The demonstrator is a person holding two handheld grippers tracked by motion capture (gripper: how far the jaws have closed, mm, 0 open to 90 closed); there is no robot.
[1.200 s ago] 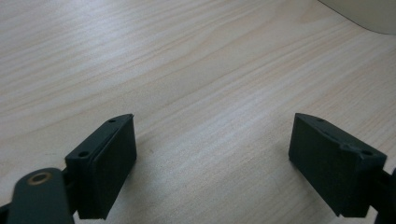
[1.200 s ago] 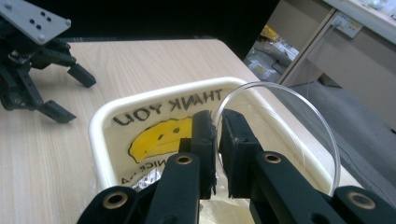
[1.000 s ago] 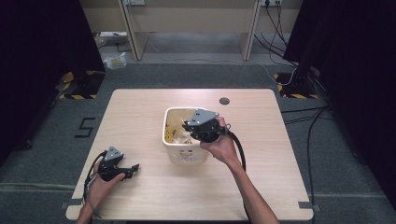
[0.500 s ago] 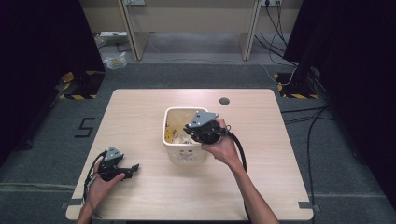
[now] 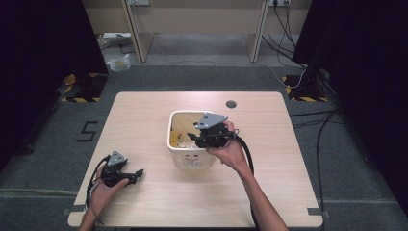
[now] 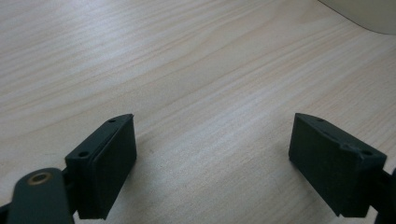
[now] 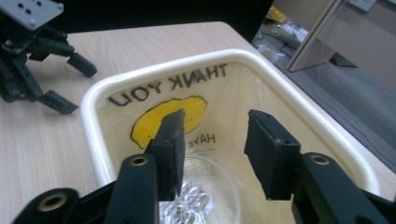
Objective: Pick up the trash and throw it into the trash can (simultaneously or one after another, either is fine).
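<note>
A white bin lined with a "THANK YOU" bag stands at the middle of the table. My right gripper hangs over its right rim, pointing into it. Its jaws have just been opening and stand open with nothing between them. Below them in the bin lie a clear plastic cup and crumpled foil. My left gripper rests on the table near the front left corner. Its jaws are wide open over bare wood. It also appears far off as the left gripper beyond the bin.
The wooden table has a round cable hole near its far edge. Cables trail from both grippers toward the front edge. Beyond the table there are grey floor, desk legs and a taped "5".
Both hands have kept their places. The right gripper's jaws look slightly wider apart over the bin; nothing else differs.
</note>
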